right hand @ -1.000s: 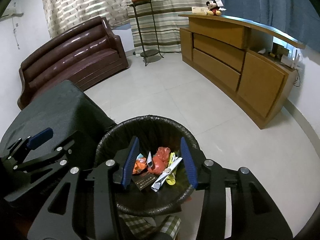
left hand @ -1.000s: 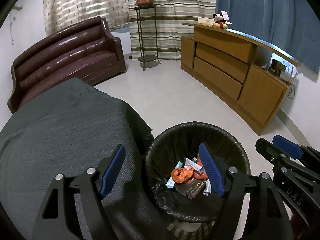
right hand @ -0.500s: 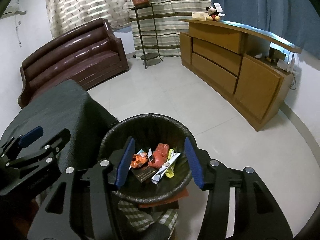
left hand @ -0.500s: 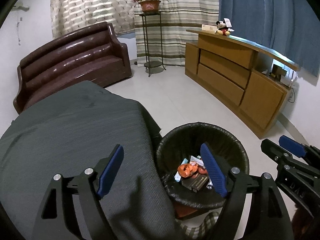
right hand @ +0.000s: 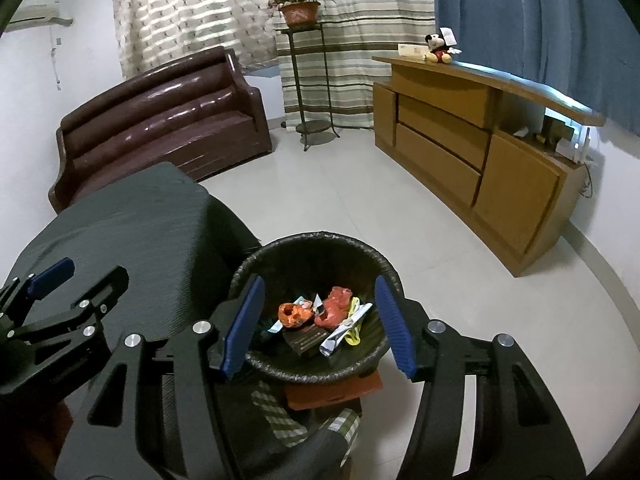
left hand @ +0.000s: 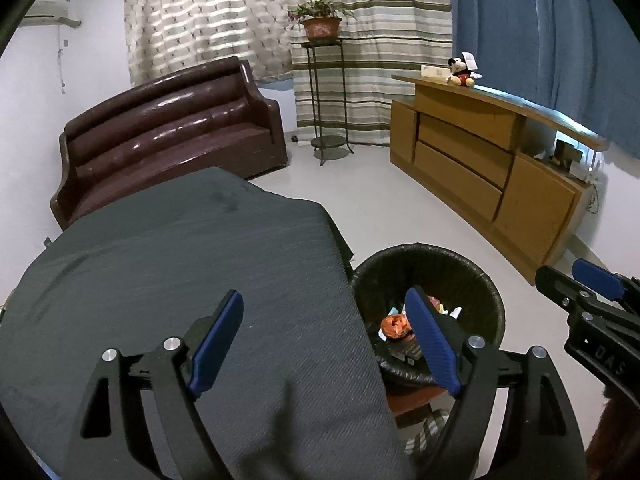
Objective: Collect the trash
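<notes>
1. We are lifting the left gripper (left hand: 324, 340) back over the dark cloth-covered table (left hand: 168, 264); its jaws have just been opening and are standing wide with nothing between them.
2. We are holding the right gripper (right hand: 316, 324) above the bin (right hand: 384, 268), just right of the table; its jaws have just been opening too, half-spread and empty.
3. The trash (right hand: 320, 316) is lying inside the bin, so we are judging this drop done and looking for more.

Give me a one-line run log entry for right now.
left gripper: open, empty, jaws just opening | right gripper: open, empty, jaws just opening, over bin | trash: in bin | table cloth: no trash seen
</notes>
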Available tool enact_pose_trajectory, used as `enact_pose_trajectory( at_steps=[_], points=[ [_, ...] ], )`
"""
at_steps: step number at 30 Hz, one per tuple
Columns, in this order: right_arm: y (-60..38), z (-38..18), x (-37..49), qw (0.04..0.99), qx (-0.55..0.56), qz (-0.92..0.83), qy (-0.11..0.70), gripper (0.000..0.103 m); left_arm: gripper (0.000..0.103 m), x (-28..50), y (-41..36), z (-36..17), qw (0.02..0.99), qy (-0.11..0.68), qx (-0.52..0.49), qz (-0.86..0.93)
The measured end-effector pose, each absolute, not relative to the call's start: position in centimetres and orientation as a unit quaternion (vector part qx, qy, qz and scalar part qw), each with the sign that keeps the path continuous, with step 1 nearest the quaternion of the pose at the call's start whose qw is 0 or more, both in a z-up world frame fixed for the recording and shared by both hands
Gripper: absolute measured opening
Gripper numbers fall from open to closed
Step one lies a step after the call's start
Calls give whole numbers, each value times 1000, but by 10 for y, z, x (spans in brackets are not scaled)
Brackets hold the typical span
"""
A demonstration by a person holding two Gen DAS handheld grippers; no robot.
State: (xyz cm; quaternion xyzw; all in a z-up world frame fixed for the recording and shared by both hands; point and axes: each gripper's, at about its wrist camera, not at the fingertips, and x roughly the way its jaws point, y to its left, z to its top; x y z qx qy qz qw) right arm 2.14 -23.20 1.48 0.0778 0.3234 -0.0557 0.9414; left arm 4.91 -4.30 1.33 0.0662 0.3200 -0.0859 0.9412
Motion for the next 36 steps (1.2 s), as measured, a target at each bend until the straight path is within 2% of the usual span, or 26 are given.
enact_pose_trajectory(
  at_steps=[36],
  points=[
    [-224,23,10,947,71,-48,310,56,81,39,-32,16,943,319,46,-88]
  ],
)
